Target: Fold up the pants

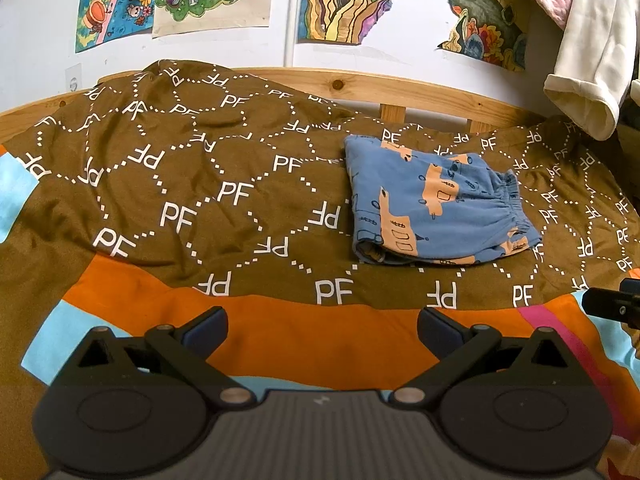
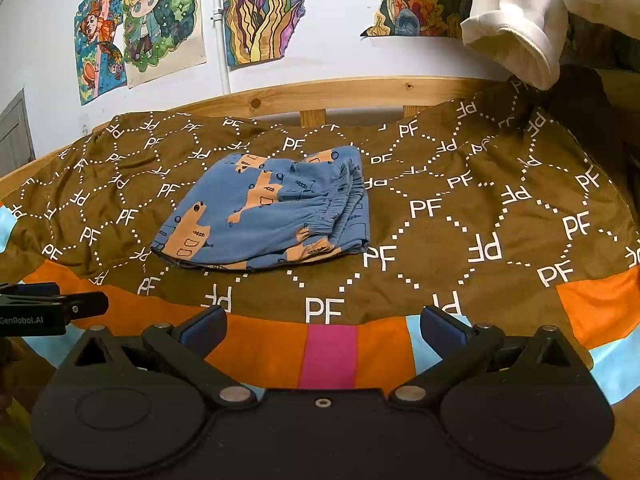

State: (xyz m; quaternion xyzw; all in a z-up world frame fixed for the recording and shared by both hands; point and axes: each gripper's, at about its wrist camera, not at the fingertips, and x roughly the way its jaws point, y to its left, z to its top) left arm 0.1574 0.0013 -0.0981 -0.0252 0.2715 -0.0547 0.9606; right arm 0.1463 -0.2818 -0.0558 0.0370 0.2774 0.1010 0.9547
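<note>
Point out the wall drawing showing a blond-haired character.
The cream-paper drawing, second from the left; the left neighbour shows an orange-haired figure, the others swirling patterns.

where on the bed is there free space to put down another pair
Free: the brown quilt left of the folded pants, though rumpled toward the headboard; the orange band just ahead of both open grippers, left and right; and the patch right of the pants in the right view. Crowded: far right, under the hanging white garment.

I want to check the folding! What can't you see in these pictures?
- Pants: underside and inner layers hidden by the top fold, both views.
- Right gripper: in the left wrist view, cut off by the right edge.
- White garment: top cut off by the frame edge.
</note>
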